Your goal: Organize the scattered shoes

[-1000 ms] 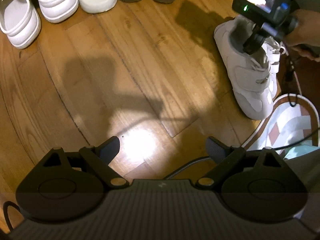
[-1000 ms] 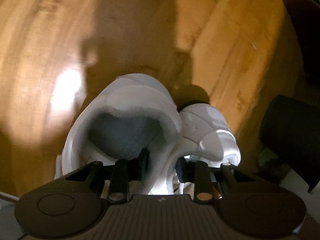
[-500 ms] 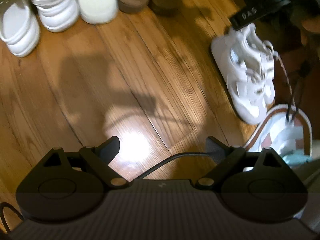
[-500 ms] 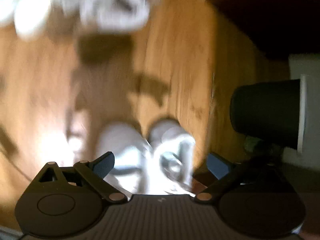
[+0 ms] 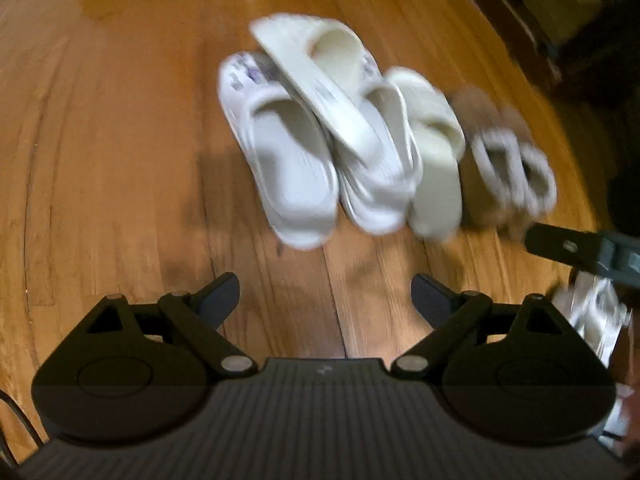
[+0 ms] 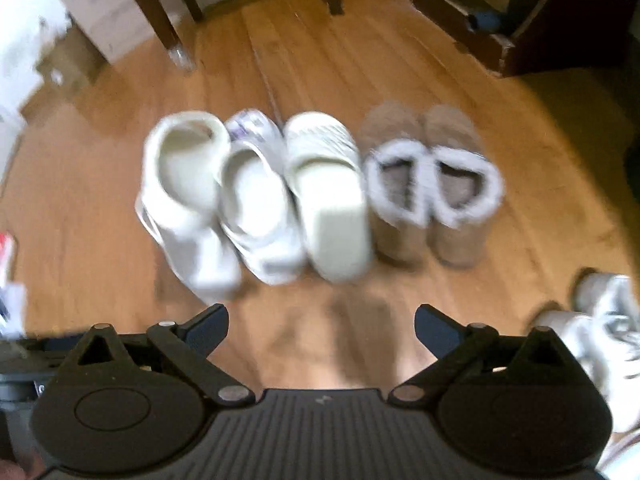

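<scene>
Your left gripper (image 5: 326, 294) gapes empty; your right gripper (image 6: 322, 326), empty, is closing above smooth white clogs (image 6: 256, 208) and fur-trimmed tan slippers (image 6: 432, 188).

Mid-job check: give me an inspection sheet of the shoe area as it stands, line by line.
Surface: wooden floor, bare between the shoes and both grippers.
Job's things: white clogs in a row with cream slides; one cream slide lies tilted across the clogs. Tan fur-lined slippers side by side. White sneakers apart, at the right.
Clutter: cardboard boxes, blurred.
Grippers: left gripper jaws wide apart, nothing between them; right gripper jaws closing, nothing between them.
Cables: a dark loop at the left view's lower left edge.
Surroundings: dark furniture legs; dark wooden base.
</scene>
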Action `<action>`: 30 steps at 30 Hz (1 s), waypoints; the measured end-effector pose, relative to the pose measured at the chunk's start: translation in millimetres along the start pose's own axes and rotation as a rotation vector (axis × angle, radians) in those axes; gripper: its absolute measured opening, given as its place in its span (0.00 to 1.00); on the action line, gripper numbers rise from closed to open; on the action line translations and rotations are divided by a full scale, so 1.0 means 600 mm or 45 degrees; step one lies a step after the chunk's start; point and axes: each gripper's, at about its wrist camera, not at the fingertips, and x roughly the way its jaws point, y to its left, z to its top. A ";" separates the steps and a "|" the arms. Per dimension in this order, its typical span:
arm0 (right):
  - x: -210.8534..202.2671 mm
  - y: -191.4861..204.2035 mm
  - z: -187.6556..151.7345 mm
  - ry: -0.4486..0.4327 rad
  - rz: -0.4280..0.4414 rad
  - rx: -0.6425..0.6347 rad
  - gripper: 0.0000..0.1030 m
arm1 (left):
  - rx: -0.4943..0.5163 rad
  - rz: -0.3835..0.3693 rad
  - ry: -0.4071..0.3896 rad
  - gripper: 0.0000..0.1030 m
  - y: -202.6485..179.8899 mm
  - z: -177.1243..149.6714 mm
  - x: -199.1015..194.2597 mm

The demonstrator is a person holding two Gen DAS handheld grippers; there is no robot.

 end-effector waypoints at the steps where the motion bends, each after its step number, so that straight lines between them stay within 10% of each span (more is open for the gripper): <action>1: 0.009 0.018 0.007 -0.038 0.013 -0.049 0.74 | -0.033 -0.002 -0.031 0.91 0.008 0.009 0.000; 3: 0.005 0.045 -0.001 -0.088 -0.062 -0.160 0.44 | -0.079 -0.014 -0.049 0.91 0.014 0.017 0.003; 6: 0.020 0.071 -0.005 -0.141 -0.115 -0.279 0.25 | -0.132 0.012 -0.106 0.91 0.012 0.024 0.003; 12: 0.035 0.049 0.024 0.037 0.130 -0.114 0.32 | -0.130 0.032 -0.170 0.91 -0.009 0.057 0.024; 21: 0.043 0.045 0.055 0.014 0.049 -0.043 0.54 | -0.148 0.048 -0.168 0.91 -0.033 0.082 0.074; 30: -0.002 0.026 0.058 -0.033 0.081 0.058 0.54 | -0.257 0.139 -0.193 0.91 -0.025 0.093 0.119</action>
